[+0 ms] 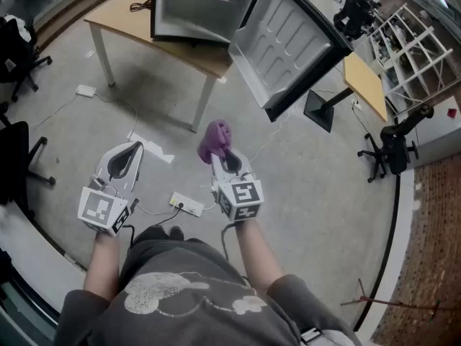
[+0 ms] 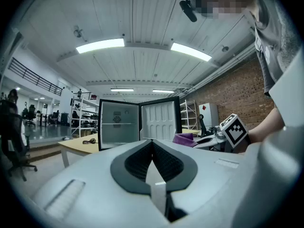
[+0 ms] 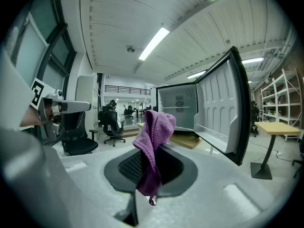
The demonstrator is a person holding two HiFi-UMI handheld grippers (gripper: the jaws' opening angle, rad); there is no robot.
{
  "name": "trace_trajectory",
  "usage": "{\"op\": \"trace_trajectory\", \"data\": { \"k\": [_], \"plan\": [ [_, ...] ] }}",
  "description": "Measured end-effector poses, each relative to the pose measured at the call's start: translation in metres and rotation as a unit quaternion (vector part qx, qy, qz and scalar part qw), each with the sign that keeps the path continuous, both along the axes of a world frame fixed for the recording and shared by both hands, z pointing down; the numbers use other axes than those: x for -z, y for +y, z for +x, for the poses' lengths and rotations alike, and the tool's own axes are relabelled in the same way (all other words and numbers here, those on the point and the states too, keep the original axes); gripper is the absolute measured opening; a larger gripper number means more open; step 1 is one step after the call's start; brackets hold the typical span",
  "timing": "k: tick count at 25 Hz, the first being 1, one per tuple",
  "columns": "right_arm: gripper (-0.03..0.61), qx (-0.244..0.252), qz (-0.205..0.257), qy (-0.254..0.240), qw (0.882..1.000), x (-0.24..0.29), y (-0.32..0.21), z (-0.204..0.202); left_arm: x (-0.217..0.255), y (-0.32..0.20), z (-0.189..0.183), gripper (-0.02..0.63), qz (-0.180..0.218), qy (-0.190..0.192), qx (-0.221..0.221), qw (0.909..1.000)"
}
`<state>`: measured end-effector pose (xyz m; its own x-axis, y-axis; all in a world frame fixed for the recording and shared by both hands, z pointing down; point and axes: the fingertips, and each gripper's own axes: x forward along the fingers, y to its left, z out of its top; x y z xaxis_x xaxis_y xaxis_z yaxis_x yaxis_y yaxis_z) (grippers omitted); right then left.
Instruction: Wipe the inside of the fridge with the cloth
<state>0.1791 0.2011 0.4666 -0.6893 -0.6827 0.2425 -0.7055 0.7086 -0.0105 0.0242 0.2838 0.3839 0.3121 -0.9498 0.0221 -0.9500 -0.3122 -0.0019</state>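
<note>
Purple cloth (image 1: 215, 140) pinched in R claw (image 1: 222, 157); L claw (image 1: 132, 152) closed, empty. Ahead, fridge (image 1: 202, 9) on counter (image 1: 126, 20), door (image 1: 288, 45) swung open; power strip (image 1: 186, 205) on floor (image 1: 310, 193) below claws.

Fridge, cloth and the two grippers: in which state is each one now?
fridge: door swung wide open, nothing reaching inside.
cloth: bunched up, clamped between jaws, away from the fridge.
right gripper: shut on the cloth.
left gripper: shut, holding nothing.
</note>
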Motion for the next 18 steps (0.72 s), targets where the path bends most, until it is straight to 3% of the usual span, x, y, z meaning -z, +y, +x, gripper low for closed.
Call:
{"op": "trace_trajectory", "data": {
  "k": [18],
  "plan": [
    [0.037, 0.001, -0.013, -0.005, 1.0, -0.01, 0.002, 0.0, -0.002, 0.014, -0.01, 0.018, -0.012, -0.002, 0.029, 0.9995]
  ]
}}
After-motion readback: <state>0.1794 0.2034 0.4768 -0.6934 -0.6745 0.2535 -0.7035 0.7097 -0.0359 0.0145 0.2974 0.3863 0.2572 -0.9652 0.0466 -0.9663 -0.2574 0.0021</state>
